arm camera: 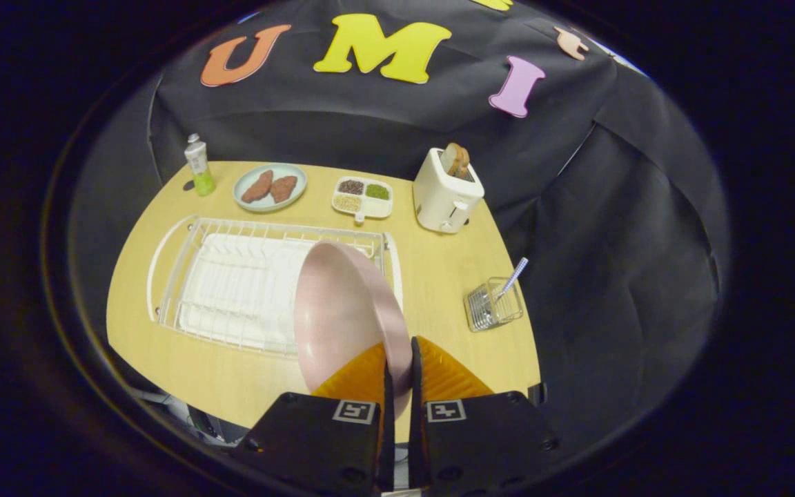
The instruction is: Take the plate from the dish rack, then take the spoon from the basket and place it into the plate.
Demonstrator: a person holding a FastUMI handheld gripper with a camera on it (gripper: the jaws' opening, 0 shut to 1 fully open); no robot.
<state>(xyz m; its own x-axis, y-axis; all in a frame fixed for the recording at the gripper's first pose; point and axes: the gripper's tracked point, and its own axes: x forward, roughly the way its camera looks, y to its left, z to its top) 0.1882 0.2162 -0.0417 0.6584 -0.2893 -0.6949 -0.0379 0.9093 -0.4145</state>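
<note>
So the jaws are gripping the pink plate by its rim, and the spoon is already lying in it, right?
Not quite. The gripper view shows the gripper clamped on the pink plate by its rim, but the spoon stands in the wire basket, beyond the jaws.

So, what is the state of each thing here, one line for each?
Claw: shut on the pink plate's rim.
Pink plate: held on edge, over the dish rack's end.
Dish rack: empty.
Wire basket: upright, spoon standing inside.
Toaster: bread sticking up.
Green bottle: upright.
</note>
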